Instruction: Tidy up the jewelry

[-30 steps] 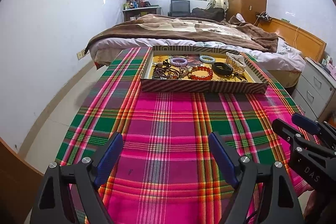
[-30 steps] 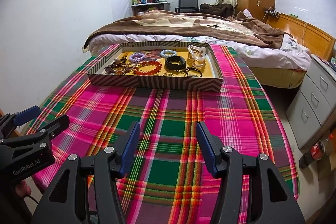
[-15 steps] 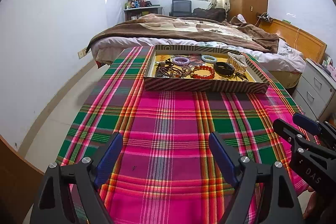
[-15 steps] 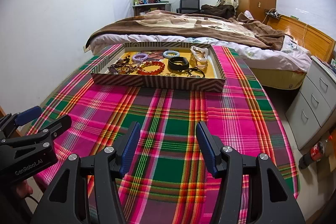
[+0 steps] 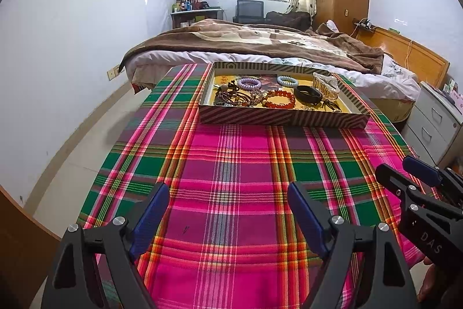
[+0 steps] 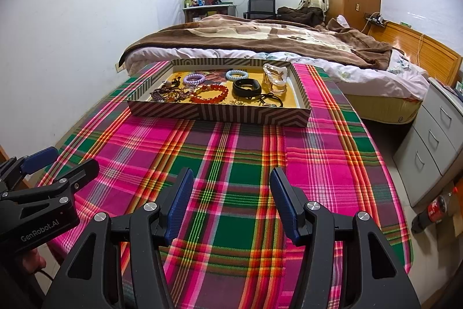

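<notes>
Both tools hover open and empty over a plaid-covered bench (image 5: 231, 164). From the left tool (image 5: 228, 210), the striped jewelry tray (image 5: 283, 118) lies well apart at 12 o'clock; from the right tool (image 6: 231, 199), at 11 o'clock. The tray's long axis runs crosswise. Neither hand looks clearly nearer.

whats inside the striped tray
In the tray: a red bead bracelet, a black bangle, a purple and a blue coil tie, a clear clip. The near wall hides its front floor.
</notes>
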